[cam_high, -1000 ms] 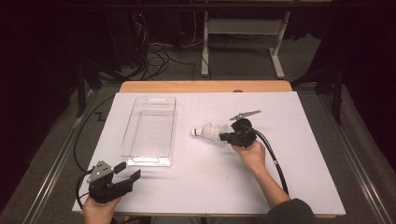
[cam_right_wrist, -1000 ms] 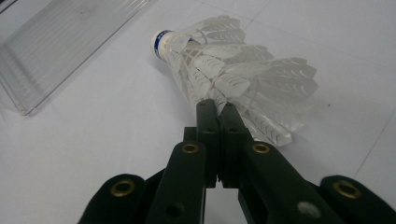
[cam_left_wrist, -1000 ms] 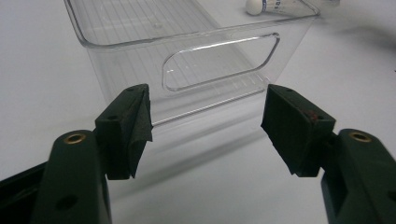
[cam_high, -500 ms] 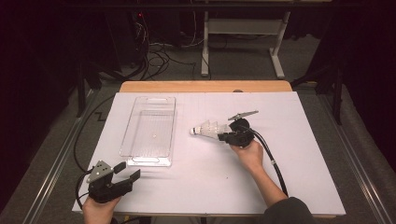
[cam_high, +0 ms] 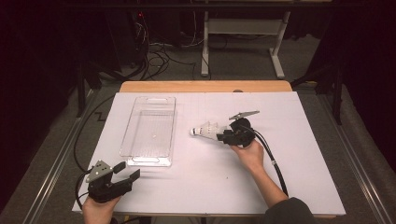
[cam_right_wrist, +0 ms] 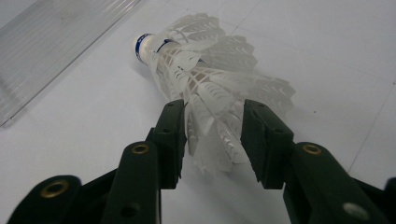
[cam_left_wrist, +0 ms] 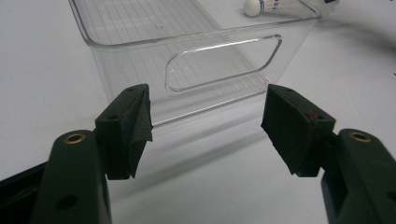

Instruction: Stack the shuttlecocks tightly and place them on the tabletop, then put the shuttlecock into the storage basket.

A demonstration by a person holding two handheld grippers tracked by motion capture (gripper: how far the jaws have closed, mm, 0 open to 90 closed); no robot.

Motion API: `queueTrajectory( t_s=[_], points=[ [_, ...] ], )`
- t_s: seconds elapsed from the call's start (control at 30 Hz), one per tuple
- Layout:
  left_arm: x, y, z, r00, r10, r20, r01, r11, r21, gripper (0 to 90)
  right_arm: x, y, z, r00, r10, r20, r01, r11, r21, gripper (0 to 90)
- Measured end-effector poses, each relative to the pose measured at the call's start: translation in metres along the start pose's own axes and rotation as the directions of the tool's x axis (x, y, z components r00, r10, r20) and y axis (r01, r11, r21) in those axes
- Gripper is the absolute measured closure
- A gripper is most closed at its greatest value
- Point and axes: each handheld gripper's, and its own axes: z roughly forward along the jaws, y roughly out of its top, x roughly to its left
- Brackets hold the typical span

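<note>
Left tool (cam_high: 126,171) rests wide open at the desk's (cam_high: 299,186) near corner, facing the clear bin's (cam_high: 150,161) short end. Right of the bin, the shuttlecock (cam_high: 206,130) lies on its side, cork toward the bin, its skirt clamped in the right tool (cam_high: 223,136), the nearer one.

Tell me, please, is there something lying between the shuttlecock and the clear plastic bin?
Nothing visible: only bare white table separates the shuttlecock, gripped by the right gripper, from the clear plastic bin.

clear bin (cam_high: 149,126) | white table (cam_high: 289,186) | floor cables (cam_high: 154,46)
</note>
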Motion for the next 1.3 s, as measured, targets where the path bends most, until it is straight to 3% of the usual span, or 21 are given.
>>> queueTrajectory(
  t_s=[0.43, 1.3],
  points=[
    [0.001, 0.0, 0.0, 1.0, -0.005, 0.003, 0.005, 1.0, -0.003, 33.7, 0.002, 0.001, 0.001, 0.9999, -0.007, 0.012, 0.008, 1.0, -0.017, 51.2],
    [0.0, 0.0, 0.001, 1.0, -0.004, 0.005, 0.004, 1.0, -0.001, 33.8, 0.011, 0.011, 0.008, 0.9988, -0.046, 0.016, 0.046, 0.999, -0.015, 49.7]
  ],
)
